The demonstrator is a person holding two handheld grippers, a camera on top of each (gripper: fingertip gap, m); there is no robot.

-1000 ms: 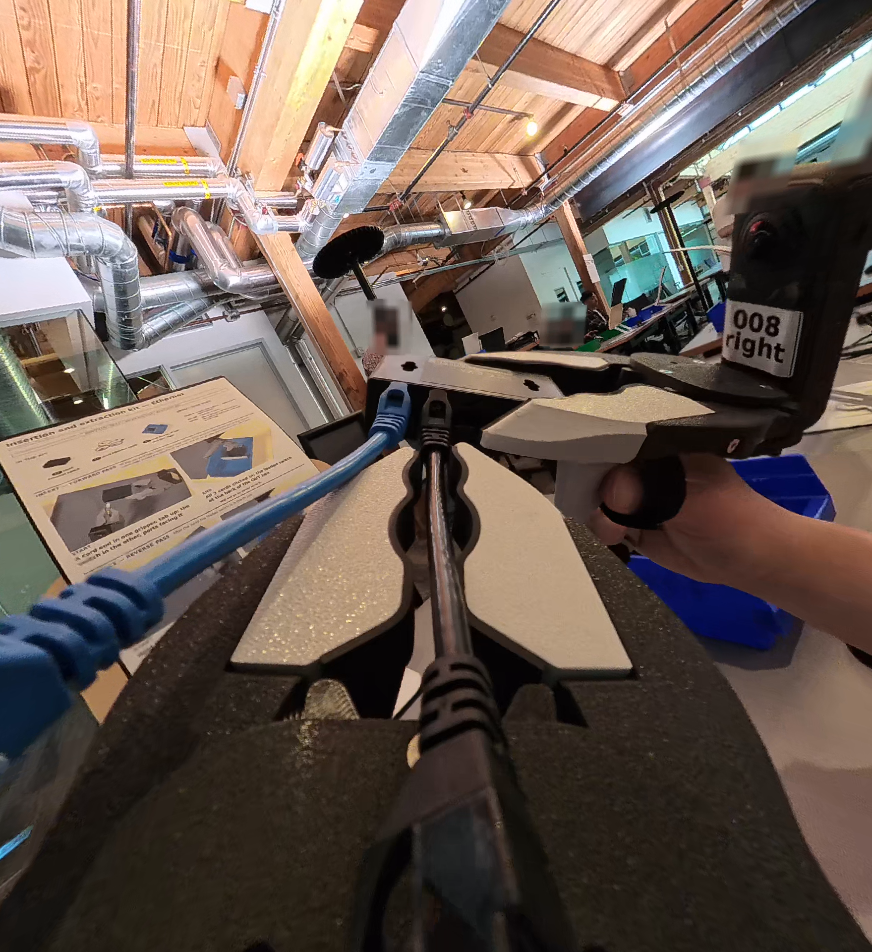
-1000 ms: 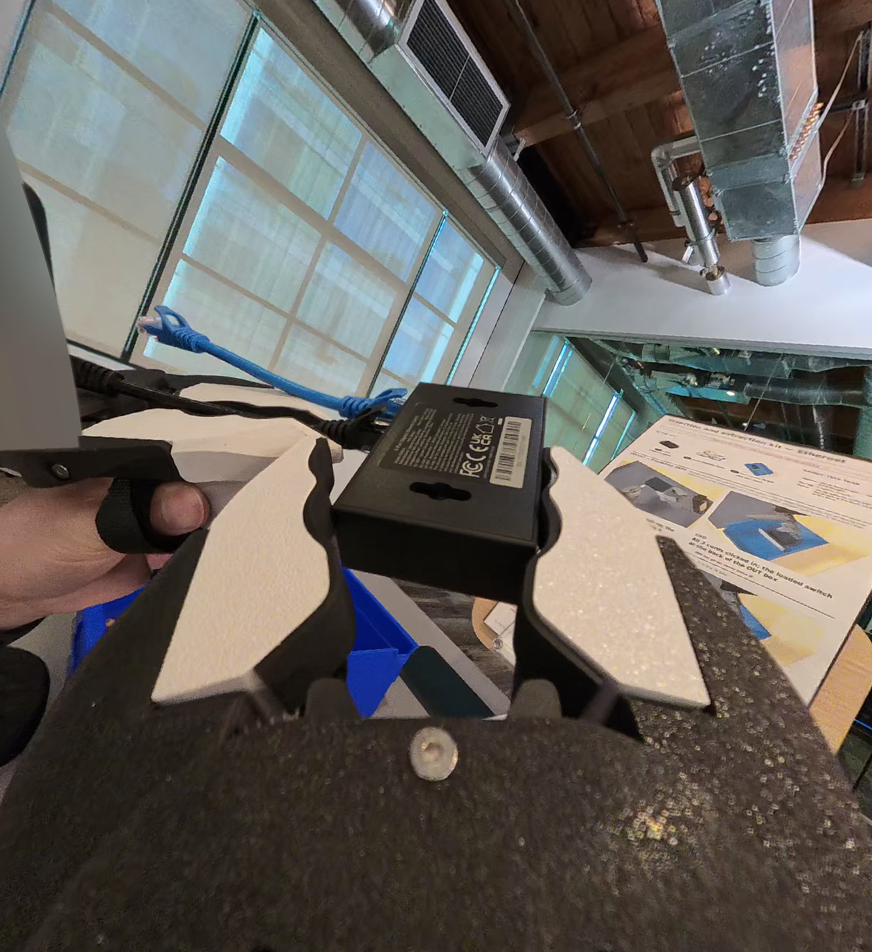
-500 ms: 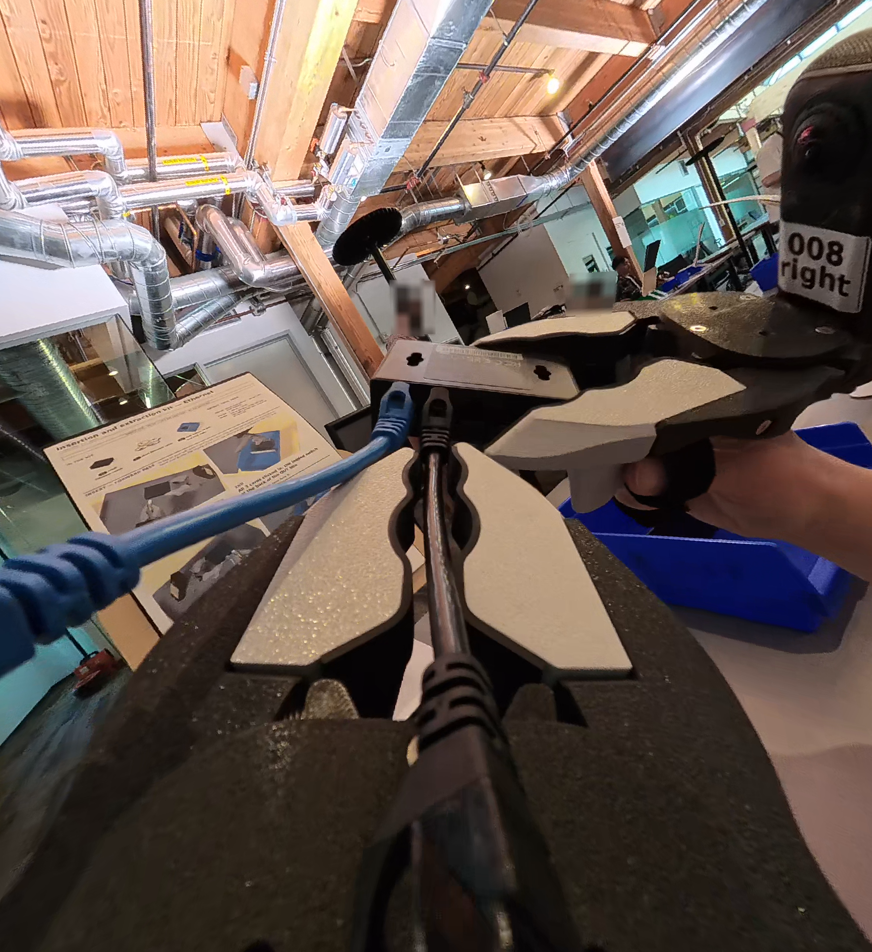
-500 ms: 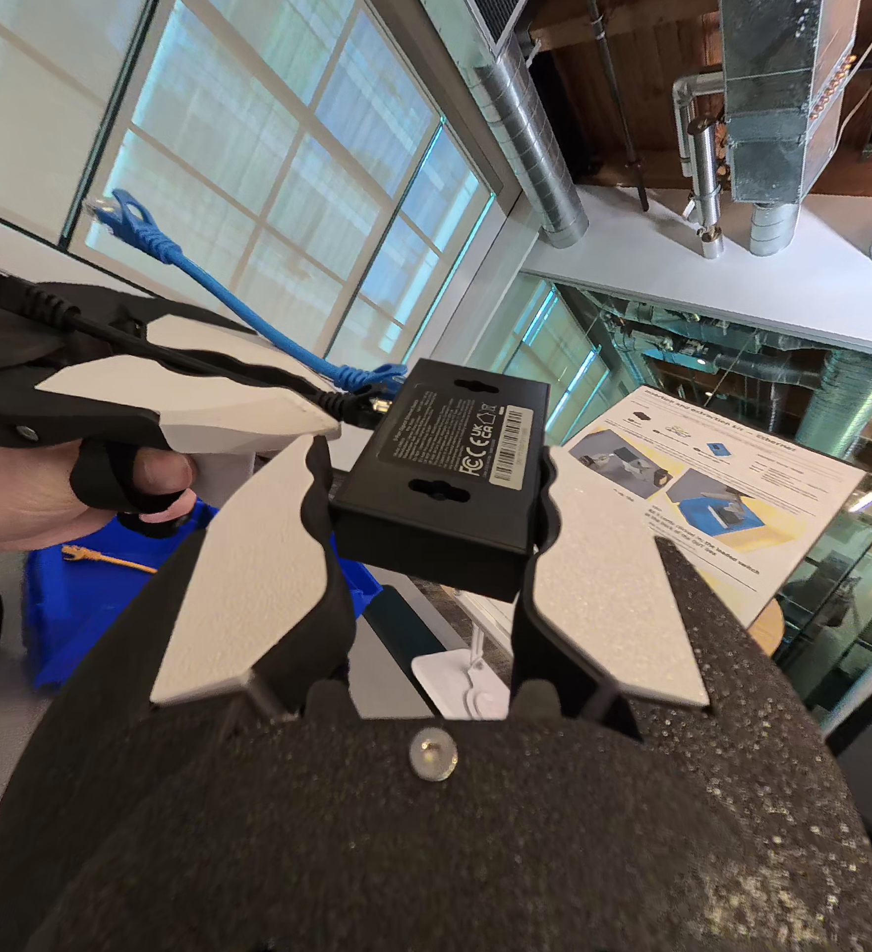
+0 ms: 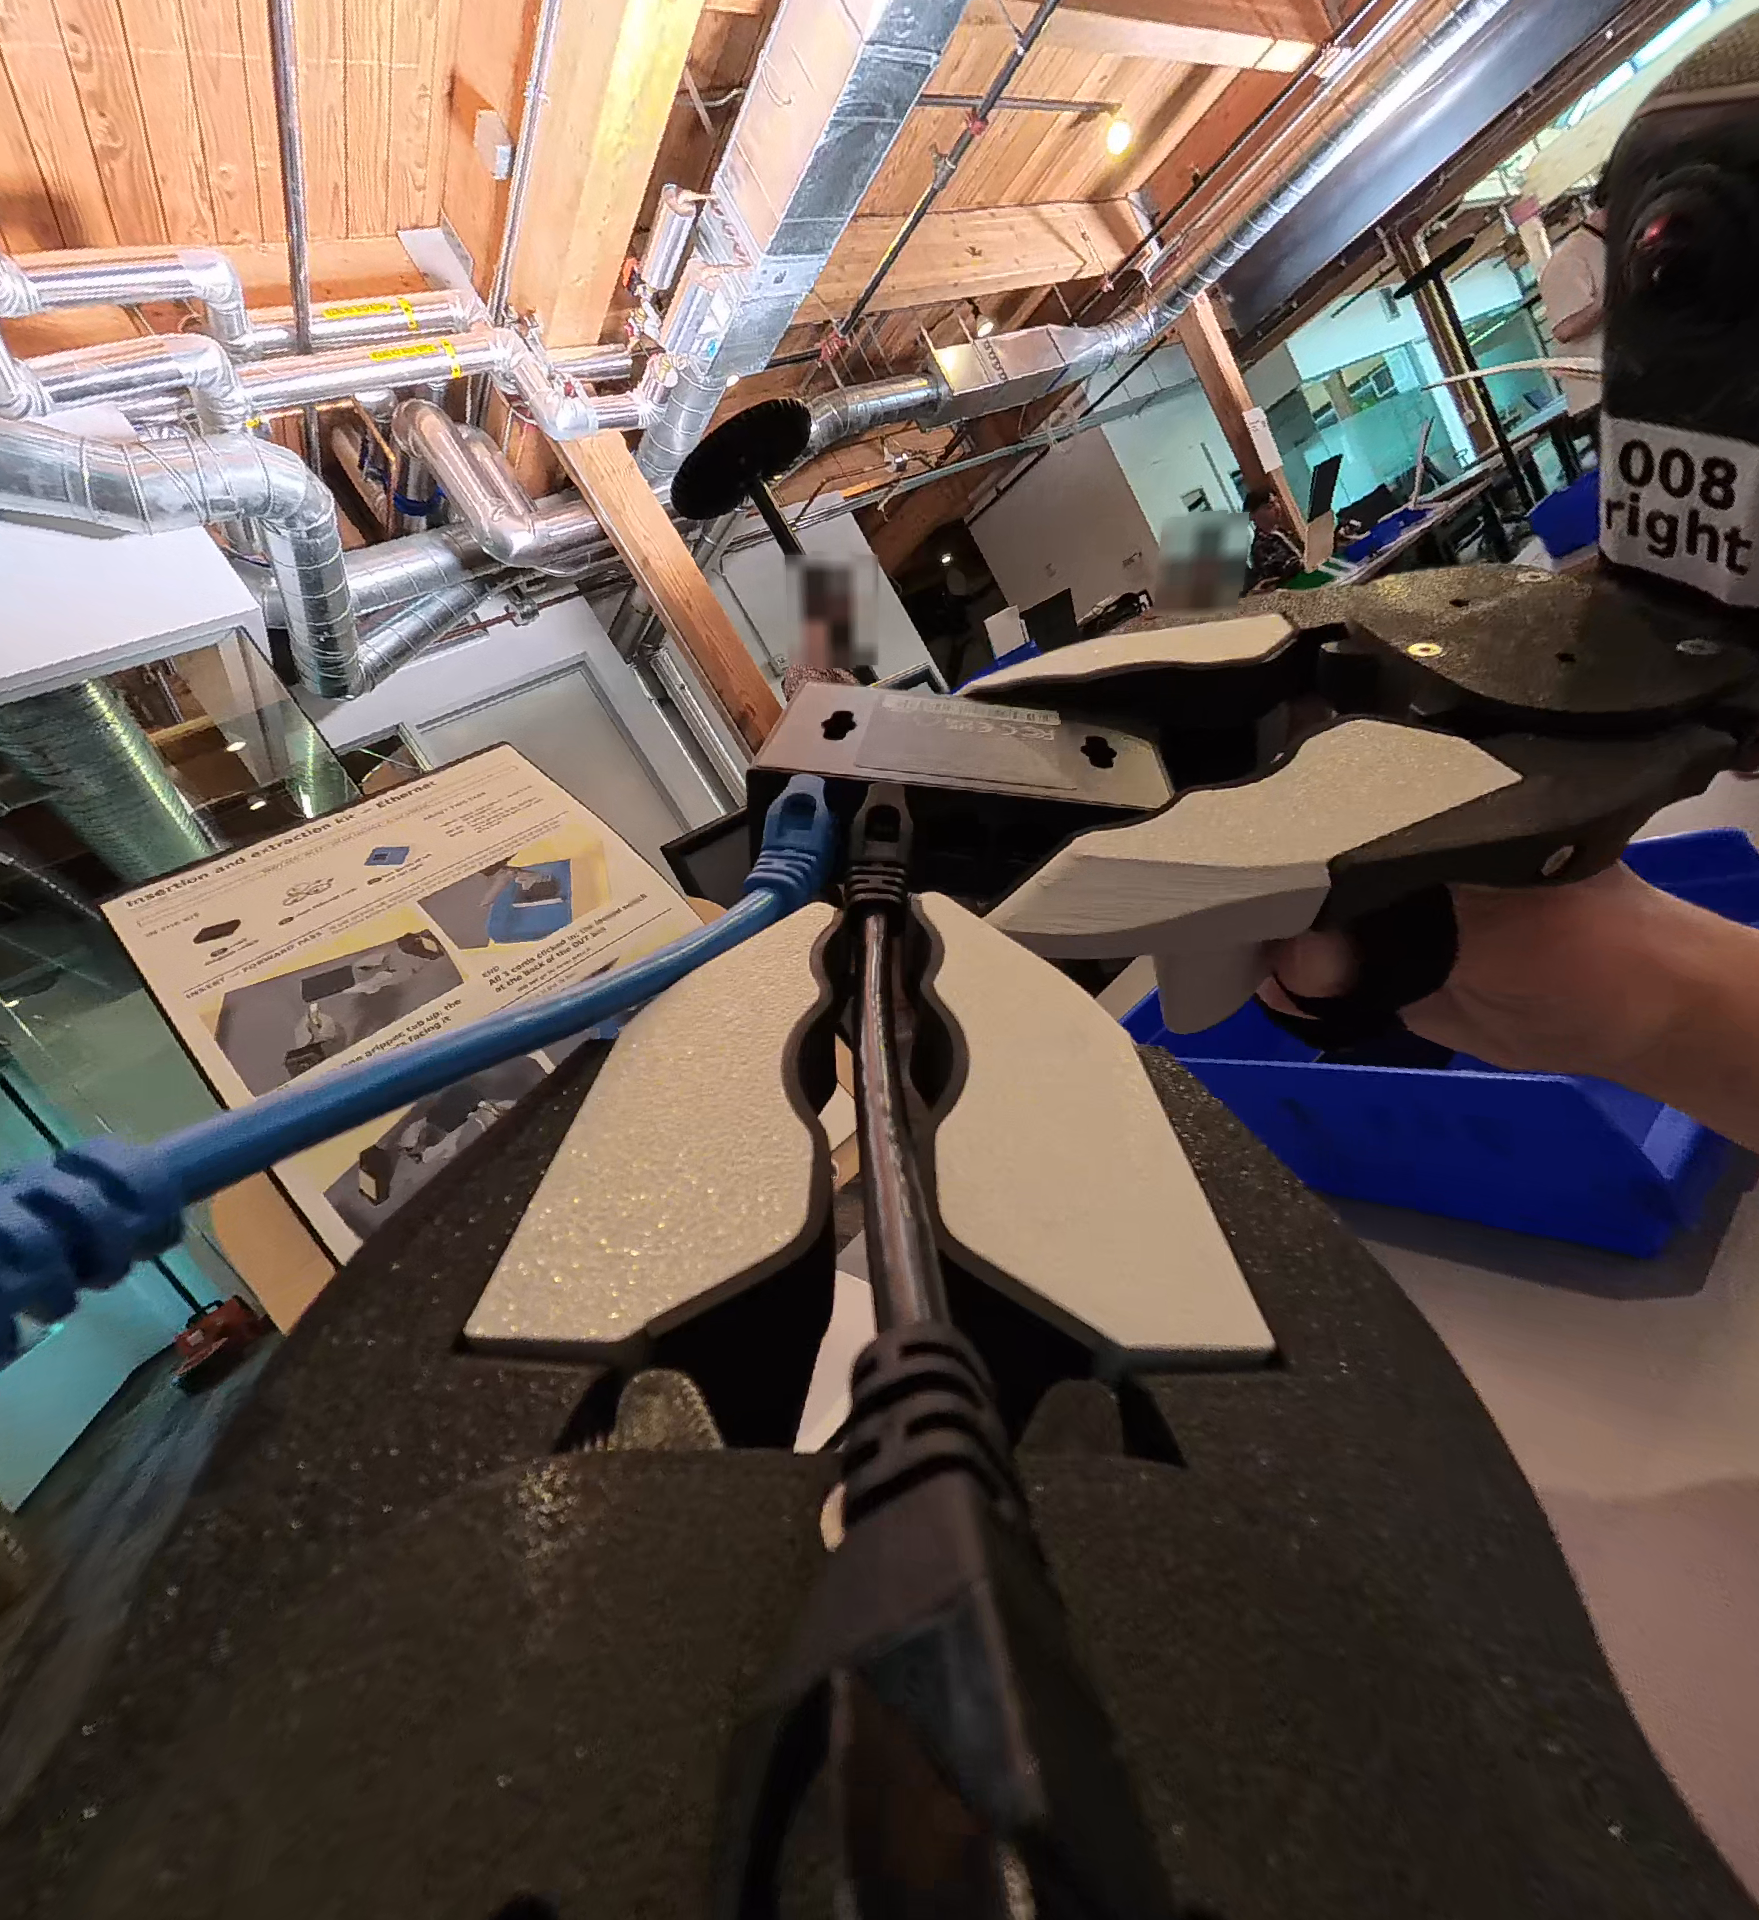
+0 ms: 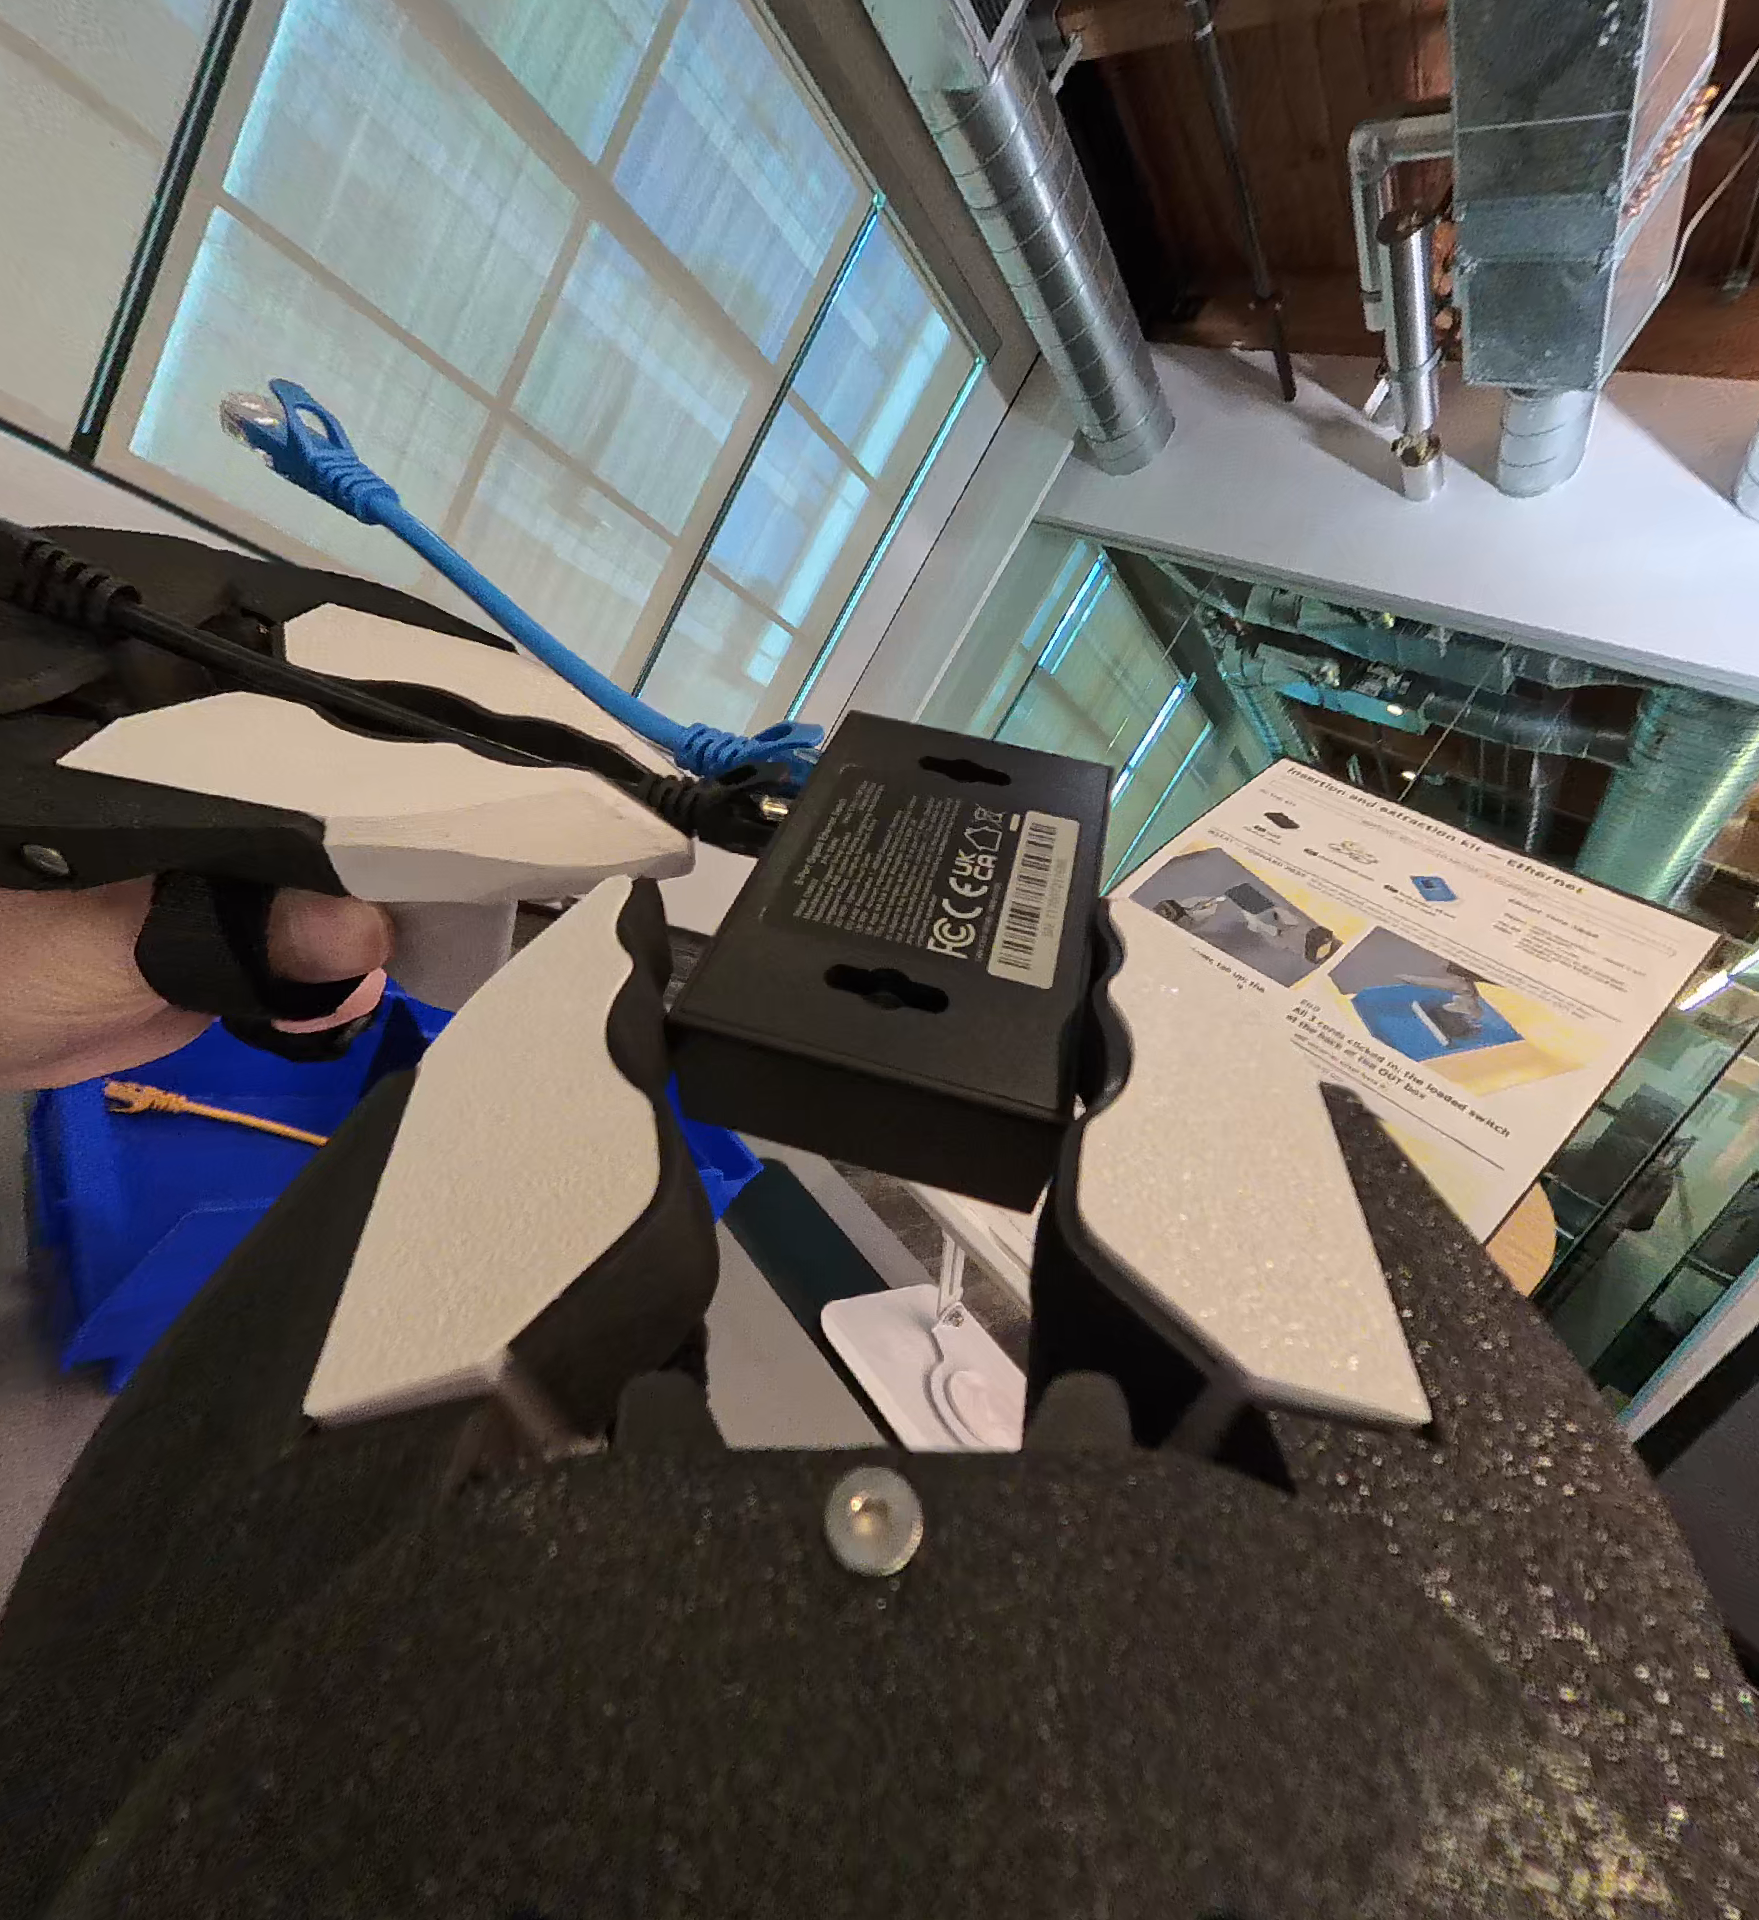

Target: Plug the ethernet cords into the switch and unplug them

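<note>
My right gripper point(image 6: 870, 1039) clamps the switch point(image 6: 896, 966) in the air; my left gripper point(image 5: 875, 940) pinches the black cord point(image 5: 890, 1101) at its port. If I push crooked, the plug may jam.

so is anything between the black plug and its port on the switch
Nothing visible. The left tongs grip the black cord just behind its plug, which sits at the switch face beside the plugged blue cord. Whether it is fully seated cannot be told.

blue bin point(image 5: 1457, 1132), instruction poster point(image 6: 1394, 966), ceiling ducts point(image 5: 179, 488)
</note>
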